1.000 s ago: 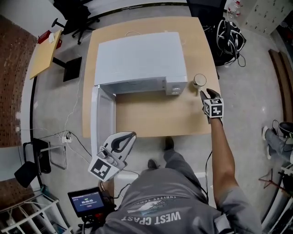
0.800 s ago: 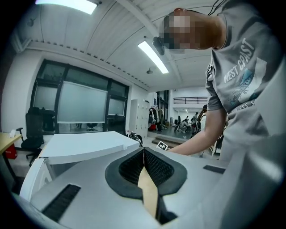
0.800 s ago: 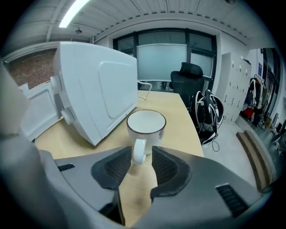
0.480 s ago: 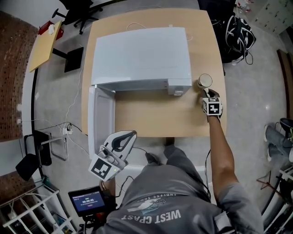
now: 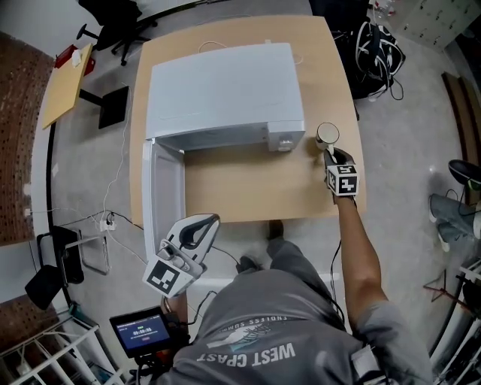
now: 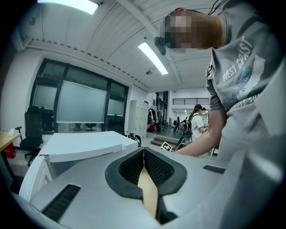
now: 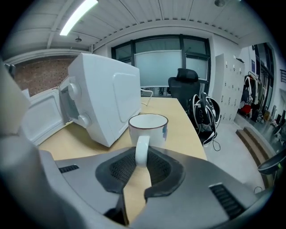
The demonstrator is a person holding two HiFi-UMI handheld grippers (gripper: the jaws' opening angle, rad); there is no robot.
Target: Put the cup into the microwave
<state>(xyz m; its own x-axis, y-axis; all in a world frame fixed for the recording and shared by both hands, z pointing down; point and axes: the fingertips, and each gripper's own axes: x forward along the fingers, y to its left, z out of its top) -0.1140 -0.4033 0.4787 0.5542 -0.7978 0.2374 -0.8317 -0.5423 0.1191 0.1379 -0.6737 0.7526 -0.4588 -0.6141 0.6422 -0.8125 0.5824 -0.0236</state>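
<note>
A white cup (image 5: pixel 327 134) with a dark rim stands on the wooden table (image 5: pixel 255 188), just right of the white microwave (image 5: pixel 225 90). The microwave's door (image 5: pixel 161 195) hangs open to the left. My right gripper (image 5: pixel 331 153) reaches the cup from the near side. Its jaws have just been closing, and in the right gripper view its pads press on both sides of the handle of the cup (image 7: pixel 148 127). My left gripper (image 5: pixel 201 225) hangs off the table's near edge by the door, shut with nothing in it; its pads (image 6: pixel 134 166) meet.
The microwave (image 7: pixel 103 98) fills the table's left and back. Its open door (image 7: pixel 42 114) juts past the near-left corner. A black bag (image 5: pixel 376 53) and office chairs (image 5: pixel 113 22) stand on the floor beyond the table. Bare tabletop lies in front of the microwave.
My right gripper has moved forward to the cup and closed on its handle. The left gripper has stayed where it was.
</note>
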